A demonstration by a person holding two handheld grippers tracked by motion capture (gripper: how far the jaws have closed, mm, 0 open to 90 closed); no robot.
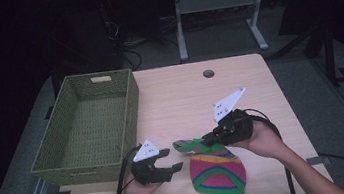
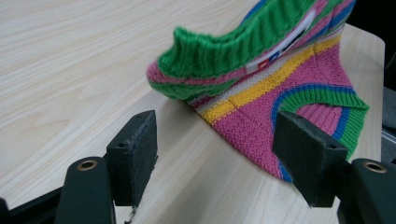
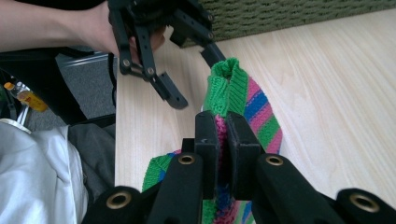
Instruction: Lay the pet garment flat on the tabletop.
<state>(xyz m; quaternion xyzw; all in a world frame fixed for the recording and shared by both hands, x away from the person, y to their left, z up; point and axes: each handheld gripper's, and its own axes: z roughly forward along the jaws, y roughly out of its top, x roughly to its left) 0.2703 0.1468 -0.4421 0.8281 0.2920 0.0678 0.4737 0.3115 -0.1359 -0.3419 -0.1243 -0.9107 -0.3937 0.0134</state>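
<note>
A striped knitted garment [image 1: 217, 169] in pink, green, yellow and blue lies on the wooden table [image 1: 185, 95], in the lower middle of the high view. Its green ribbed edge is lifted off the tabletop at the upper left of the piece, while the rest lies flat.

The right gripper [image 1: 210, 139] has its two jaws pressed together on that raised part; in the right gripper view the pads [image 3: 207, 140] pinch the pink and green knit [image 3: 233, 93] between them, with the ribbed edge standing up just beyond.

The left gripper [image 1: 167, 159] sits in the lower centre-left of the high view, just left of the garment, with its jaws spread wide apart and nothing between them. In the left gripper view the open pads [image 2: 140, 149] frame the lifted knit [image 2: 261, 88], which lies ahead of them, near but apart.

A green woven basket [image 1: 131, 107] stands at the left of the table, its inside bare. Beyond the table, a grey floor and a desk frame [image 1: 218, 5] show at the top.
</note>
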